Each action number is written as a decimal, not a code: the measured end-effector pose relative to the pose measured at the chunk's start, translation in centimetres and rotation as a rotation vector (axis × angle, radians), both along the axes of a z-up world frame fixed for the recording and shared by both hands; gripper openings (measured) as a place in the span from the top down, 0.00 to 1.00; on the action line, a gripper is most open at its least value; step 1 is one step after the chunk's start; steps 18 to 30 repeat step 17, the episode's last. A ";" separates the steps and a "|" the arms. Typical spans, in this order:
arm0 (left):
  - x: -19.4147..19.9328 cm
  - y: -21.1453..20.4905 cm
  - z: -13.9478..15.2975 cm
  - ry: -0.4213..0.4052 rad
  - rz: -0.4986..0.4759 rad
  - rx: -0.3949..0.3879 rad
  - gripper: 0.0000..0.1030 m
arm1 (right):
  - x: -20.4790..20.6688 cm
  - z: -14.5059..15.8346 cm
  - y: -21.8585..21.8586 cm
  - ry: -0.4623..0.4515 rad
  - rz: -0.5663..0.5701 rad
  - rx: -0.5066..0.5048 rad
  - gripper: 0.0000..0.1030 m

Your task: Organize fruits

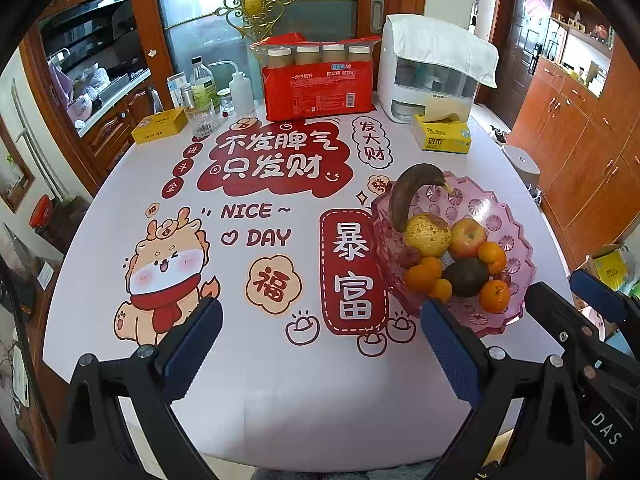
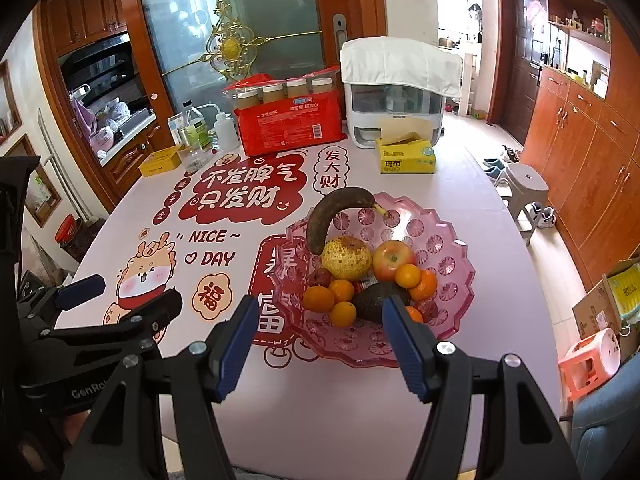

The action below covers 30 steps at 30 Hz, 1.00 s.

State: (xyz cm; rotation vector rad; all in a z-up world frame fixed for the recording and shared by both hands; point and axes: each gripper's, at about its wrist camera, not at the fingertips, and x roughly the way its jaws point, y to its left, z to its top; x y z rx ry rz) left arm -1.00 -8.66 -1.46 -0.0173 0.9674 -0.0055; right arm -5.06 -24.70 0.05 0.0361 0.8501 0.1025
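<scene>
A pink plastic fruit bowl stands on the right half of the table. It holds a dark overripe banana, a yellow pear, a red apple, an avocado and several small oranges. My left gripper is open and empty over the table, left of the bowl. My right gripper is open and empty just before the bowl's near rim; it also shows in the left wrist view.
At the table's far edge stand a red pack of paper cups, a white appliance under a cloth, a yellow tissue box, a yellow tin, a glass and bottles. A grey stool is on the right.
</scene>
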 end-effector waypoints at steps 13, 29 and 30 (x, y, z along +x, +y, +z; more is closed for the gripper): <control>-0.1 -0.2 -0.3 0.000 0.000 0.006 0.04 | 0.8 0.2 -1.5 0.008 0.028 0.021 0.37; 0.0 -0.3 -0.2 0.001 -0.002 0.006 0.04 | 0.7 0.2 -1.5 0.011 0.029 0.023 0.37; 0.0 -0.3 -0.2 0.001 -0.002 0.006 0.04 | 0.7 0.2 -1.5 0.011 0.029 0.023 0.37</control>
